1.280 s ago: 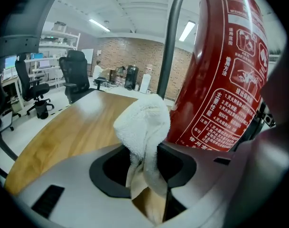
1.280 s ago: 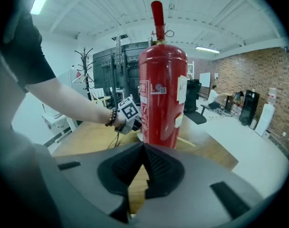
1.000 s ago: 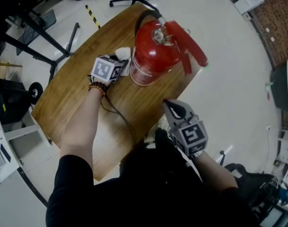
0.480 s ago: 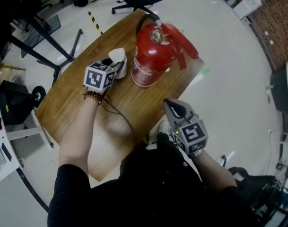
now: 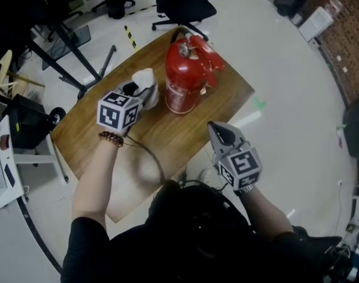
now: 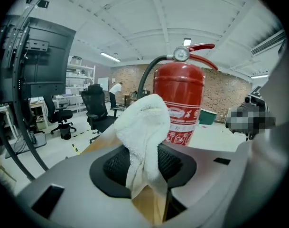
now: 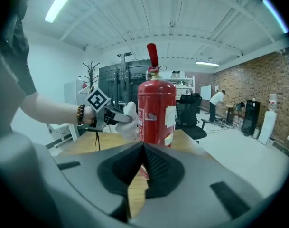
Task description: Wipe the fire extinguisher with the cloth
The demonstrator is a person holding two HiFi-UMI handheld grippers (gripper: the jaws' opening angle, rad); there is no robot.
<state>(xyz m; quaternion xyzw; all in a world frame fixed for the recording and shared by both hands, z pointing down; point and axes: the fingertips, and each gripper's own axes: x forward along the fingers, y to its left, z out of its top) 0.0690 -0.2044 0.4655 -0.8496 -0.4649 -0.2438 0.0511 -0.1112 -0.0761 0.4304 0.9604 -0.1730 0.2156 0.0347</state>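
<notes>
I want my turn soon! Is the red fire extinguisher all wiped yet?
Not clearly. Done: the white cloth is picked up, pinched in the left gripper. In hand: it's held beside the fire extinguisher on the table. Left: probably the wiping itself; the right gripper is shut and empty.

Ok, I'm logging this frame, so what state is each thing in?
fire extinguisher: upright on the table.
cloth: bunched, lifted off the table, beside the fire extinguisher.
left gripper: shut on the cloth.
right gripper: shut, empty, apart from the fire extinguisher.

workshop lab: swivel chairs (image 5: 180,0), brick wall (image 7: 251,80)
</notes>
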